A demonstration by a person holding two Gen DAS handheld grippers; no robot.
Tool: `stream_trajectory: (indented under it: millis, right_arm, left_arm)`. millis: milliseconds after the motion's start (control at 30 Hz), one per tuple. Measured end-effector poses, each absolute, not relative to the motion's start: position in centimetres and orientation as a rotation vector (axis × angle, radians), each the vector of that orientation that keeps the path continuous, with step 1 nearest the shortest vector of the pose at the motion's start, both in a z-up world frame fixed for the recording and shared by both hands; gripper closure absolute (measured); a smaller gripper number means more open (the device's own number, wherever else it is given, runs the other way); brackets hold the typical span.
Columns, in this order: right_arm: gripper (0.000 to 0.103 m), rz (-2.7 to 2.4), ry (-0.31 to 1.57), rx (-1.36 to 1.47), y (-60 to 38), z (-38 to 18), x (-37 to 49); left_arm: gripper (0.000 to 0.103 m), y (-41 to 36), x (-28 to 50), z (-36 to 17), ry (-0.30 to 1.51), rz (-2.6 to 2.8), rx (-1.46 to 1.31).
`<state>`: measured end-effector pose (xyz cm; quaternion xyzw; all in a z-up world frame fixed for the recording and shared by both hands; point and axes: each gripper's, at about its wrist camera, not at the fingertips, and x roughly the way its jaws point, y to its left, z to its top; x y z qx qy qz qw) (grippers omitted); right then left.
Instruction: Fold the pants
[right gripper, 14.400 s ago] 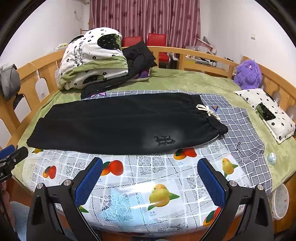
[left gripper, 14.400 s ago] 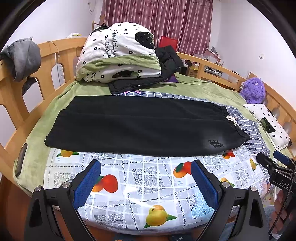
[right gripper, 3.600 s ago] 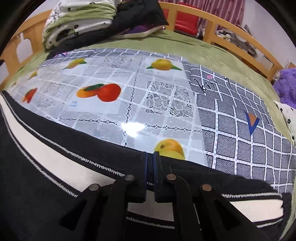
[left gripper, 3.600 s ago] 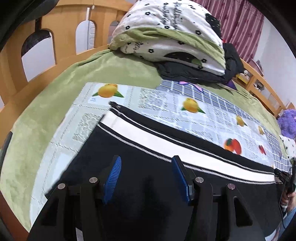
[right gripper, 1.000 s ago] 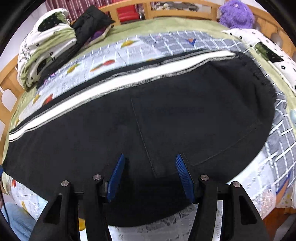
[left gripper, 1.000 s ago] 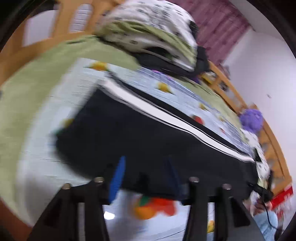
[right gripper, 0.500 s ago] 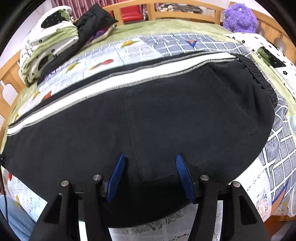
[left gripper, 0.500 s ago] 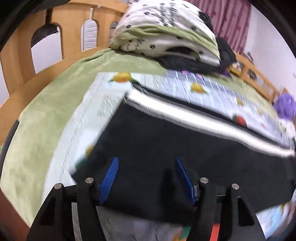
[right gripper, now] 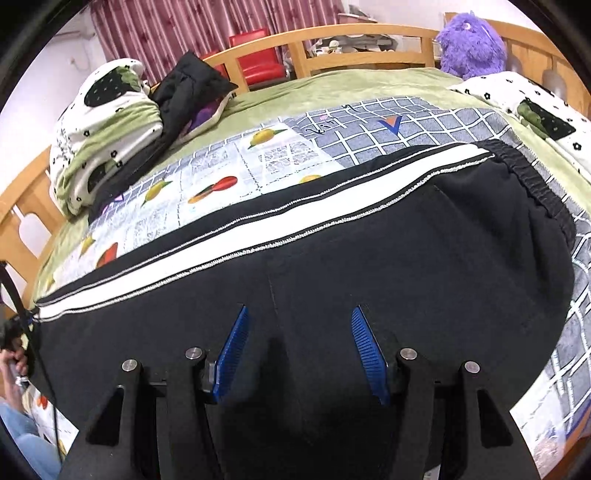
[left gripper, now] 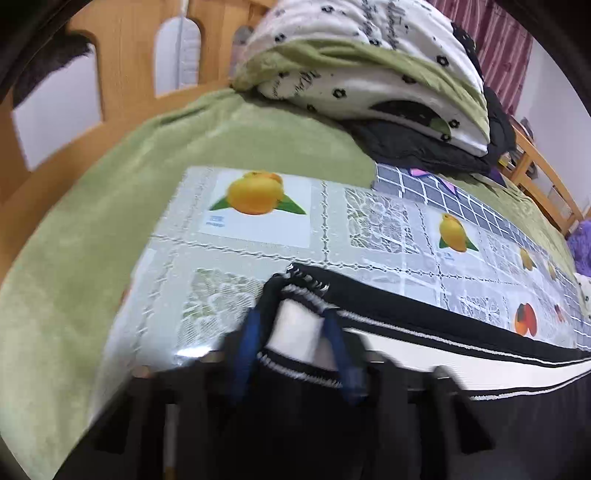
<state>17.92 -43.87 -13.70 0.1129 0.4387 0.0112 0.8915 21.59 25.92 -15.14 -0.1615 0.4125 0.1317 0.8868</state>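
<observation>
The pants (right gripper: 369, 258) lay stretched across the fruit-printed plastic sheet (left gripper: 258, 236) on the bed, black with a broad white side stripe (right gripper: 258, 232) edged in thin stitched lines. The elastic waistband (right gripper: 532, 184) lay toward the right in the right wrist view, over a grey checked cloth (right gripper: 424, 125), and the legs ran off to the left, where the hem end (left gripper: 295, 291) reached the corner of the sheet.

At that hem the left gripper (left gripper: 291, 343) had just been closing. Its blue pads (left gripper: 247, 339) stood on either side of a bunched fold of the hem, white stripe and black edge raised between them. The picture was smeared there, but the cloth looked pinched and lifted off the sheet. The right gripper (right gripper: 299, 339) hung over the seat of the pants, near a vertical seam, with its jaws apart and nothing between its blue pads (right gripper: 232, 350) but the flat black cloth below.

Under the sheet a green blanket (left gripper: 110, 206) covered the mattress inside a wooden bed frame (right gripper: 369, 40). A folded white-and-green quilt (left gripper: 369, 74) with black flowers sat on a dark jacket (left gripper: 424, 147) at the far side. A purple plush toy (right gripper: 472, 44) sat at the frame's corner, beside a white flowered pillow (right gripper: 535, 107). Behind the frame stood red chairs (right gripper: 258, 62) and a dark red curtain (right gripper: 184, 29). At the left edge of the right wrist view a person's hand (right gripper: 14, 354) showed, with a black cable (right gripper: 22, 317) running past it.
</observation>
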Motion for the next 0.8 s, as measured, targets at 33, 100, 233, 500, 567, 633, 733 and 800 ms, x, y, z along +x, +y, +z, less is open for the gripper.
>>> stream_trajectory:
  millis: [33,100,233,500,567,633,733,800]
  right_arm:
    - [0.045,0.024,0.911,0.238,-43.7,-13.7,18.0]
    - [0.045,0.022,0.914,0.22,-43.3,-13.7,18.0]
    - [0.045,0.022,0.919,0.205,-42.6,-14.0,17.8]
    - [0.047,-0.012,0.989,0.156,-42.3,-16.1,17.2]
    - [0.047,-0.001,0.975,0.185,-42.5,-15.3,16.6]
    - [0.047,0.004,0.955,0.199,-42.5,-14.1,16.0]
    - [0.047,0.002,0.945,0.176,-42.1,-12.4,15.7]
    - [0.047,0.006,0.938,0.163,-41.7,-11.3,15.5]
  left_arm:
    - [0.092,26.2,21.6,-14.6,0.826,0.278,-0.335]
    - [0.092,26.5,21.7,-13.6,0.769,0.276,-0.321]
    - [0.087,26.3,23.1,-15.0,0.863,0.326,-0.29]
    - [0.054,24.6,16.2,-12.3,0.841,0.313,-0.228]
    - [0.049,24.7,13.3,-12.3,0.84,0.317,-0.265]
    - [0.048,25.1,10.0,-12.7,0.832,0.311,-0.342]
    - [0.048,25.8,5.7,-14.2,0.834,0.296,-0.505]
    - [0.048,25.9,4.1,-15.5,0.841,0.269,-0.585]
